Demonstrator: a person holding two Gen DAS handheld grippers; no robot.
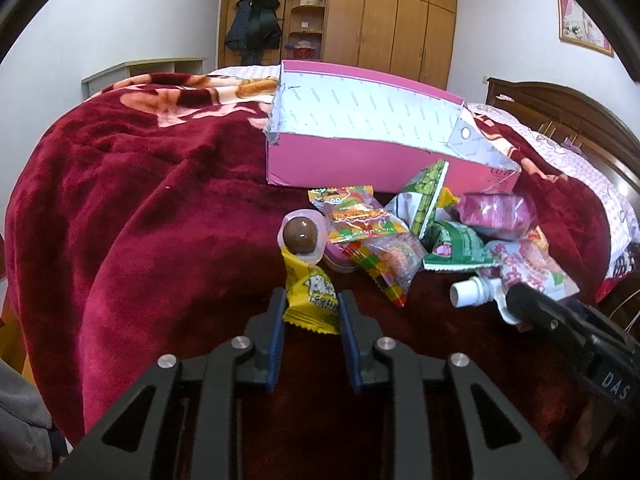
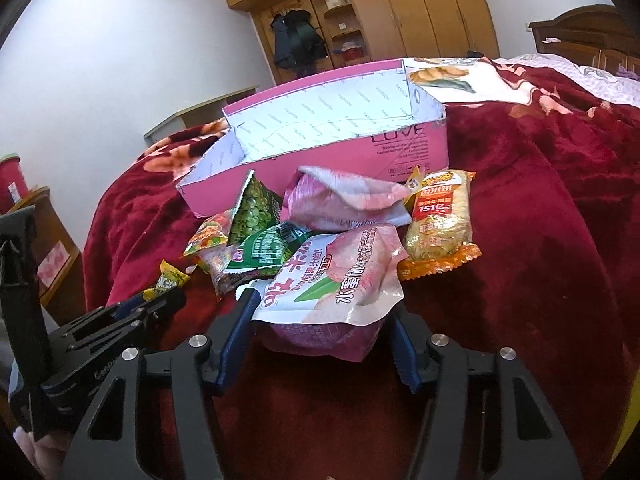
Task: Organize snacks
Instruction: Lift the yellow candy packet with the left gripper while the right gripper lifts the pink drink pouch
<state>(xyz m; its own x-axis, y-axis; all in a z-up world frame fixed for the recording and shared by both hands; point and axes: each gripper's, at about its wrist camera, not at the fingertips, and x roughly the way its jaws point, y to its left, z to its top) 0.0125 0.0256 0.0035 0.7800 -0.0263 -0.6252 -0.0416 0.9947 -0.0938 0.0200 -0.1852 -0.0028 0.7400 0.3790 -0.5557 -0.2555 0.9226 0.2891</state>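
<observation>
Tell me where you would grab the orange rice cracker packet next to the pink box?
Probably across its narrow middle, coming from above. The orange rice cracker packet lies flat and long on the red blanket, with open blanket on its right. Its left edge sits close to the pink crinkled bag, so its crimped near end is another free place to pinch.

red blanket (image 1: 140,200), wood wardrobe (image 1: 396,20), dk coats (image 1: 254,28), headboard (image 1: 560,108)
</observation>
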